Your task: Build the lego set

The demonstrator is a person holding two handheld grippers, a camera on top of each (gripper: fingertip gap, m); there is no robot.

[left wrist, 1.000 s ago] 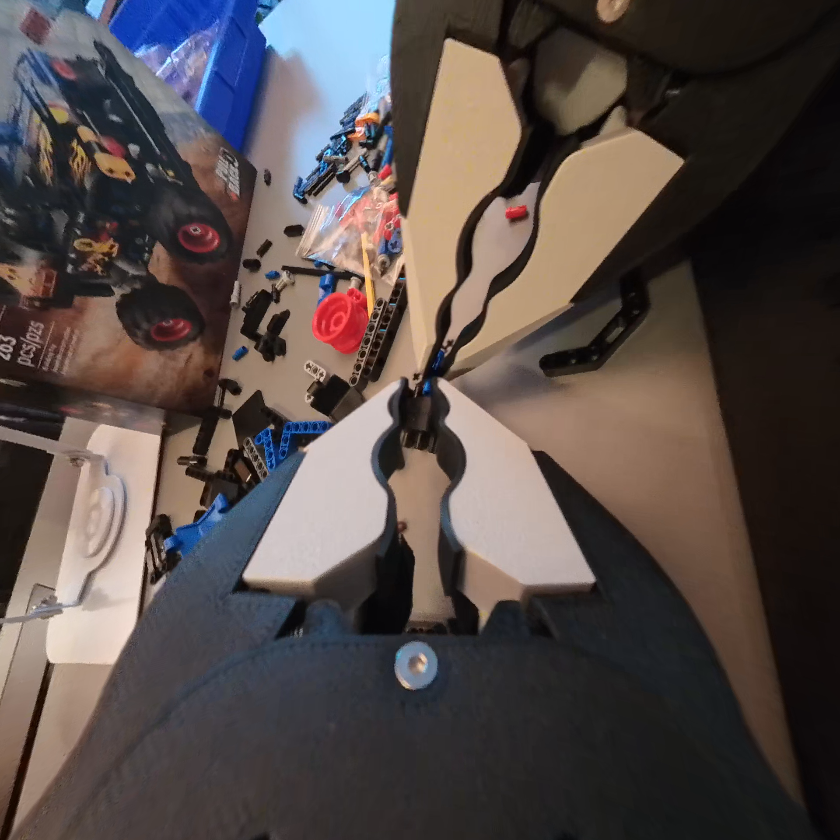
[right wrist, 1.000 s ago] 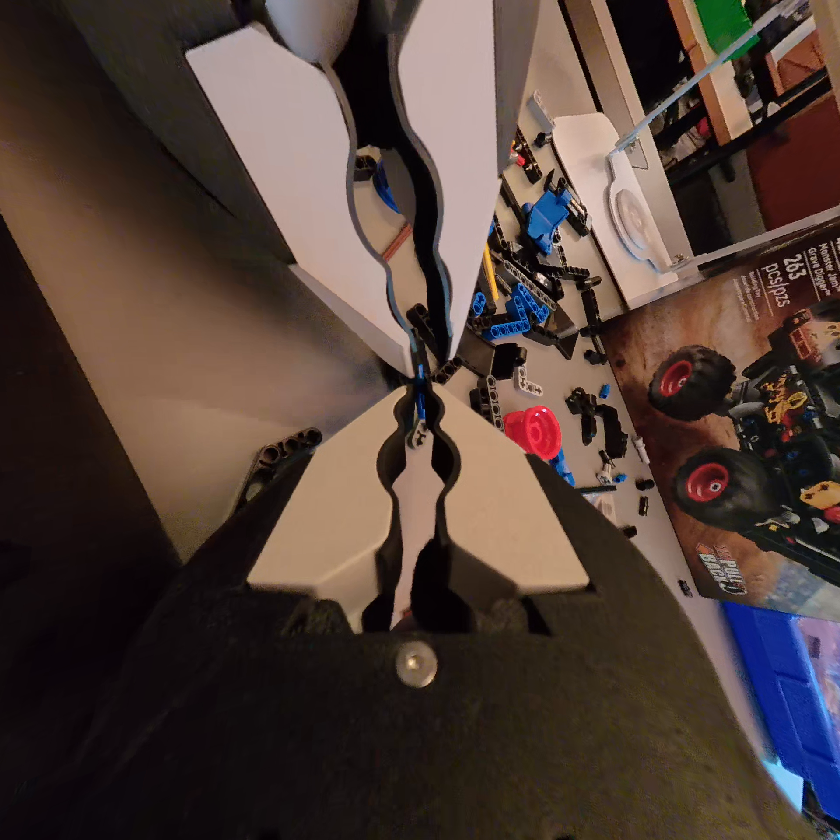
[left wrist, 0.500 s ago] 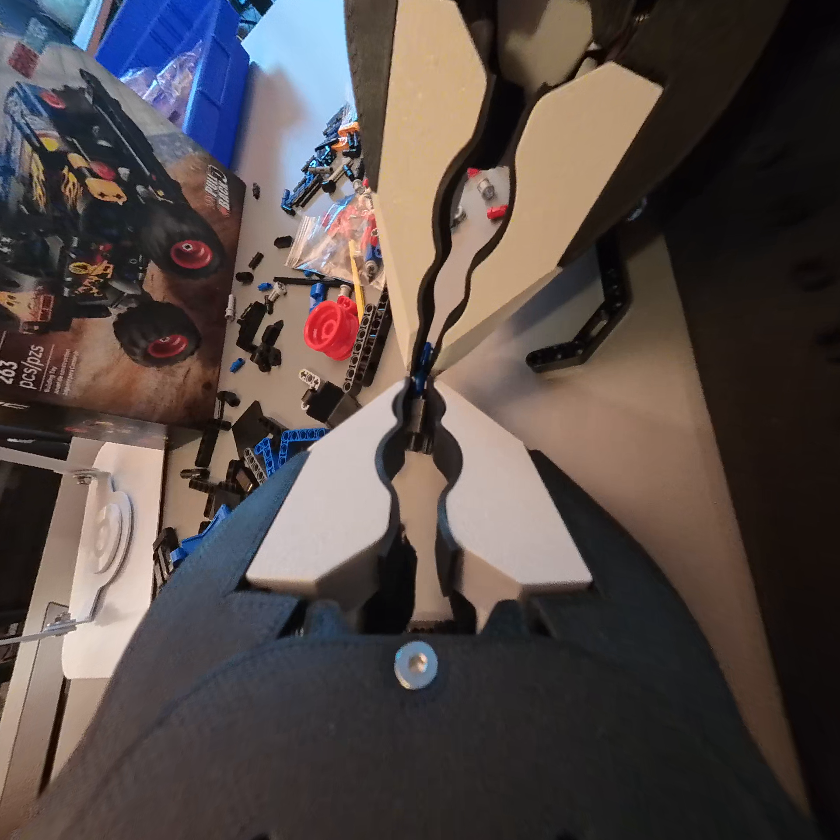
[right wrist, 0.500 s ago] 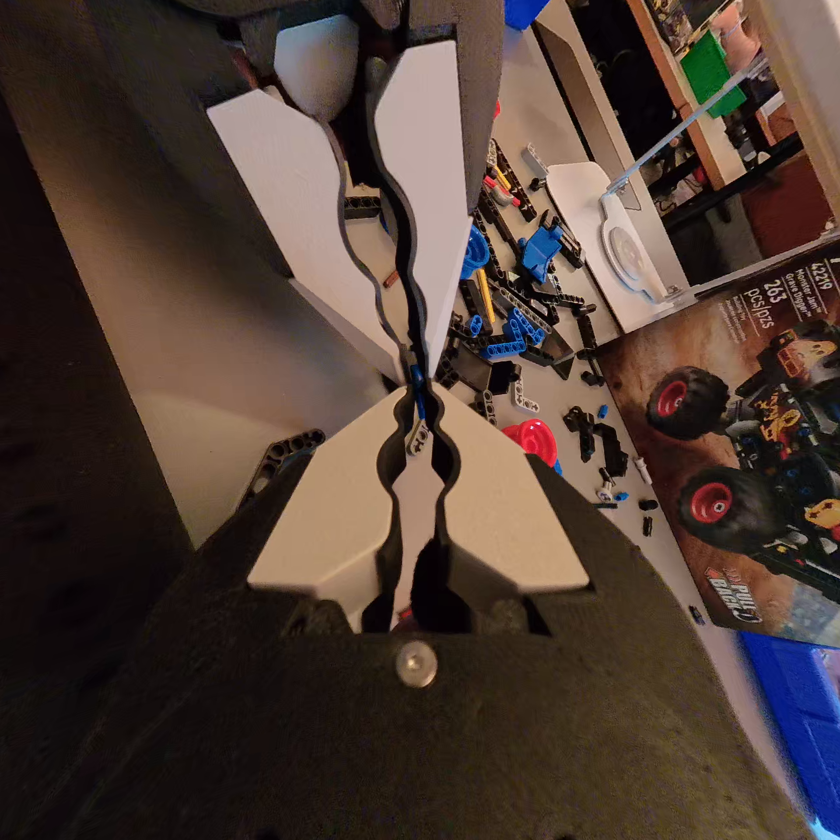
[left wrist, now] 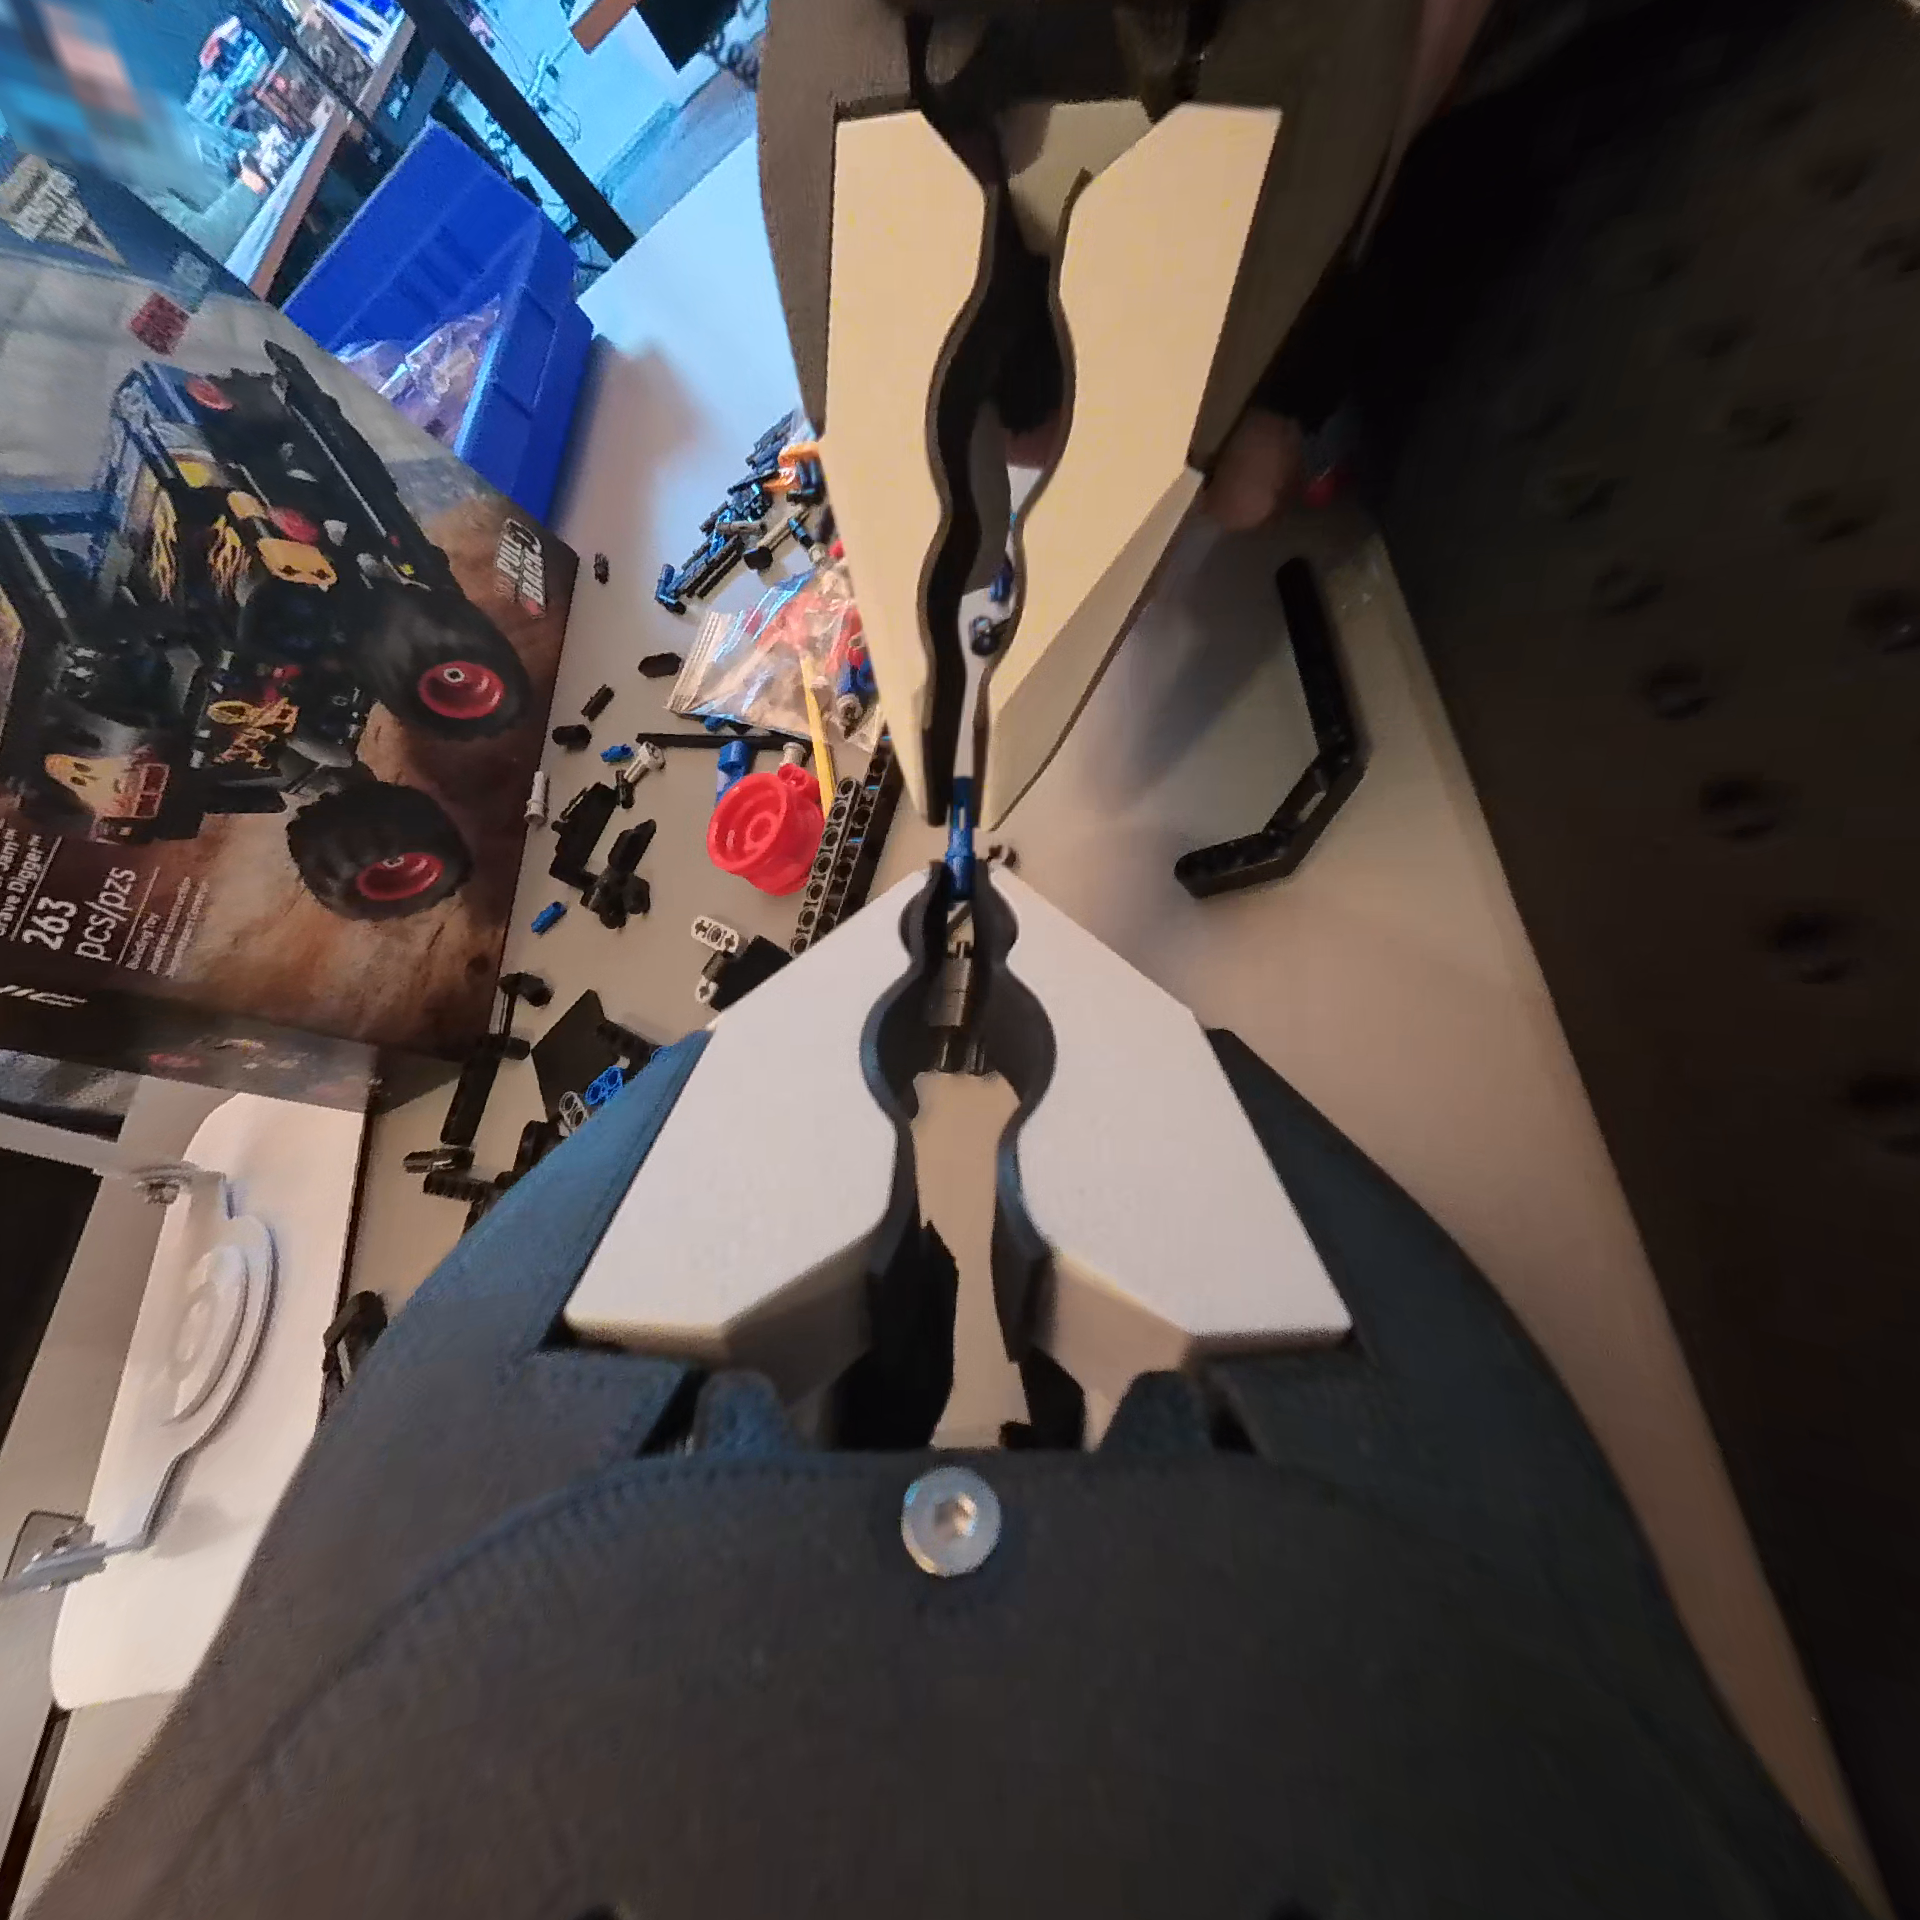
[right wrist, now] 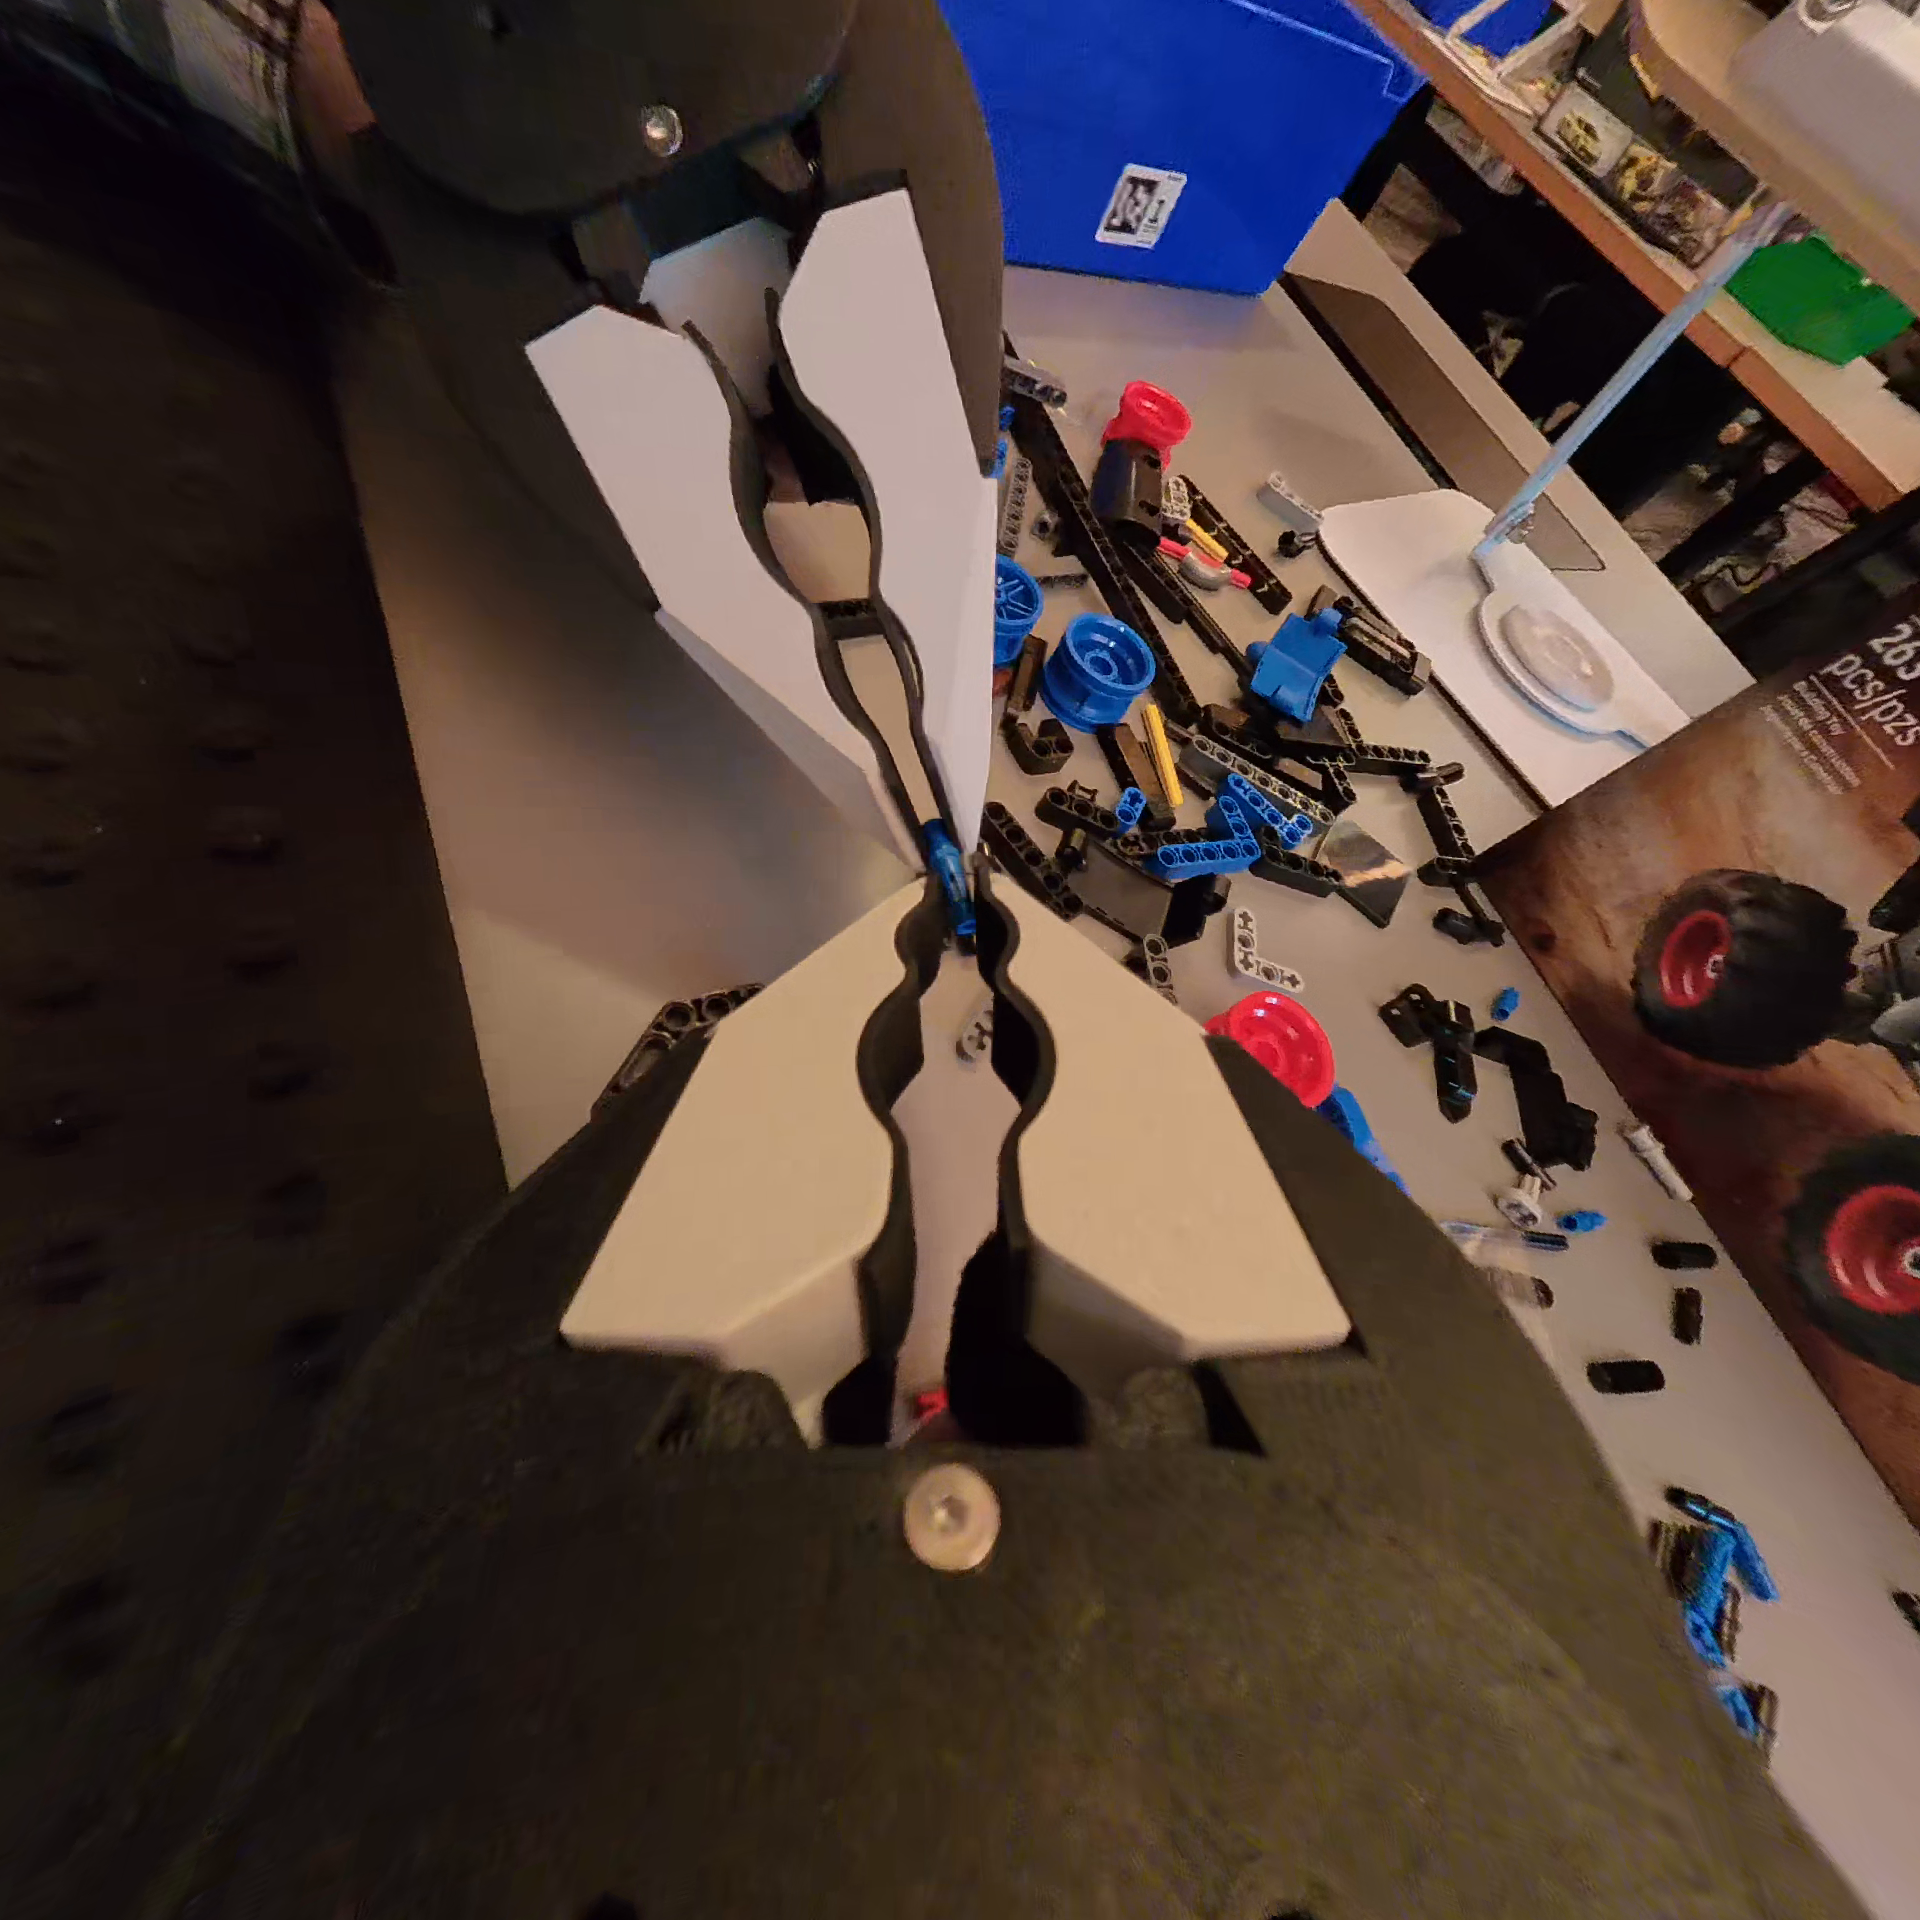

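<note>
Lego pin, small blue plastic peg, is pinched tip to tip between the two tools above the pale desk.
Left tool is closed on a short black connector; right tool is clamped on the peg. Light, rigid, slick; best gripped mid-shaft, squarely.

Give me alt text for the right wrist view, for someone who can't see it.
Two grippers meet tip to tip above a pale table, the right gripper and the left gripper both pinching a small blue pin. Behind them lie scattered black, blue and red lego pieces, a red wheel hub and the set's box.
</note>
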